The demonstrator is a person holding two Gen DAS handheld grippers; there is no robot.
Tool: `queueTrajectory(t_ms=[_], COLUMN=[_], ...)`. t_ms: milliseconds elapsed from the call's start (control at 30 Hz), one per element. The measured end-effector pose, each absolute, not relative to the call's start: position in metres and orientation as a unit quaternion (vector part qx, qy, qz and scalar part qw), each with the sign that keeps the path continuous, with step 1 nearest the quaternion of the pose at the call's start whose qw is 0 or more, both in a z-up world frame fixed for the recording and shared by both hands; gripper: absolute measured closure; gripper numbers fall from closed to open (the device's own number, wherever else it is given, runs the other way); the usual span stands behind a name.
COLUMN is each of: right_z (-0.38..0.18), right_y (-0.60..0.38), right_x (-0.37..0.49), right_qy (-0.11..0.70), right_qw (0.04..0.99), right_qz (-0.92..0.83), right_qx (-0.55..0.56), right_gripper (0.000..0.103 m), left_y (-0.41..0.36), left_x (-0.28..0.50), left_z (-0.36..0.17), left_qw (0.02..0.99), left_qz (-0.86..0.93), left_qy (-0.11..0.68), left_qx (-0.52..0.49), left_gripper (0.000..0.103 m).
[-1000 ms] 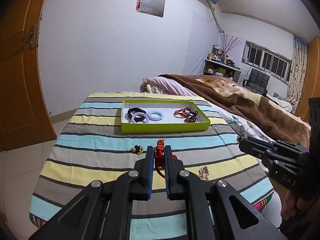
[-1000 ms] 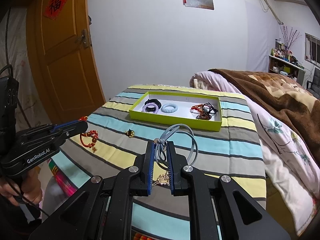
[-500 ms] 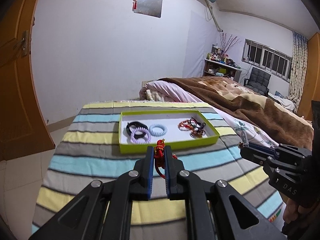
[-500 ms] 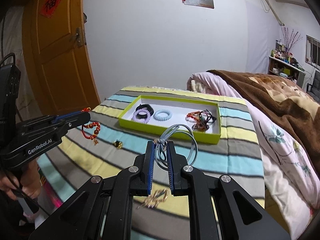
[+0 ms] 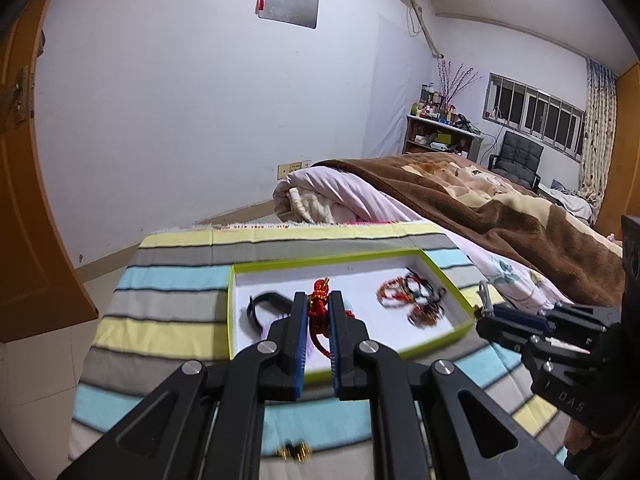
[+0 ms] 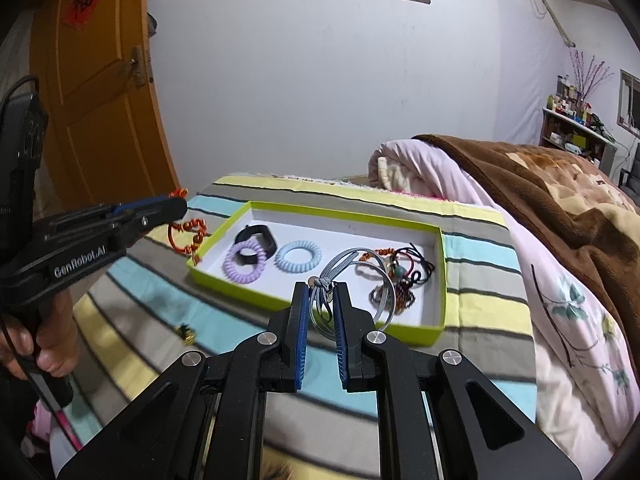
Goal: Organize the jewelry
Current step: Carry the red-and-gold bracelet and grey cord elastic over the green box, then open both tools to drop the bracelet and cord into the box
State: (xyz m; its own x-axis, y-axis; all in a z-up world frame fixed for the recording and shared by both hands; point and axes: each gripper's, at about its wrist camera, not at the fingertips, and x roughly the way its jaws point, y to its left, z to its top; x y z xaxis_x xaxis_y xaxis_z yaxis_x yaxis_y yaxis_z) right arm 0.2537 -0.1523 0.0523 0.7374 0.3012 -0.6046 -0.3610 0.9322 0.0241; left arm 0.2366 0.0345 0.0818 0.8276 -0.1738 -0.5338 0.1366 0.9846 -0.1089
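A lime-green tray (image 6: 438, 280) with a white floor lies on the striped cloth; it also shows in the left wrist view (image 5: 231, 308). In it lie a black band (image 6: 258, 237), a purple coil tie (image 6: 244, 263), a blue coil tie (image 6: 298, 256) and a tangle of red and black bracelets (image 6: 400, 272). My left gripper (image 5: 319, 312) is shut on a red beaded bracelet (image 5: 318, 300), held over the tray's near-left part. My right gripper (image 6: 323, 300) is shut on a grey-blue hair tie (image 6: 352, 280), held at the tray's near edge.
A small gold and black piece (image 6: 186, 333) lies on the striped cloth (image 6: 132, 316) in front of the tray; one also shows in the left wrist view (image 5: 294, 450). A bed with a brown blanket (image 6: 560, 208) runs along the right. An orange door (image 6: 104, 92) stands at the left.
Both grippers have moved forward toward the tray with their pieces still held. The left one has come over the tray; the right one has reached its near edge.
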Motion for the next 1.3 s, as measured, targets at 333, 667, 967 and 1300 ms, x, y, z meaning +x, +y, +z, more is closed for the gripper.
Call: queueTrajectory(t_ms=[333,667,967,1300], right_z=[0.019,-0.013,-0.023,-0.016], right_y=[-0.147,-0.146,-0.145,-0.146], right_x=[0.318,0.35,0.361,0.355], right_qy=[0.35,0.387,0.405,0.398], right_qw=[0.92,0.907,0.9,0.902], right_qz=[0.171,0.164,0.159,0.166], right_qx=[-0.043,-0.037,-0.042,-0.027], right_gripper=[0.091,0.091,0.09,0.081], left_y=[0.038,0.031,0.027,0.032], left_x=[0.3,0.34,0.355,0.353], left_z=[0.06,0.031,0.013,0.015], left_qw=[0.949,0.937,0.924,0.922], left_qz=[-0.092,-0.097,-0.105,-0.109], left_qy=[0.302,0.336,0.367,0.37], left_qx=[-0.02,-0.015,-0.018,-0.023], left_gripper=[0.093,0.093,0.092,0.087])
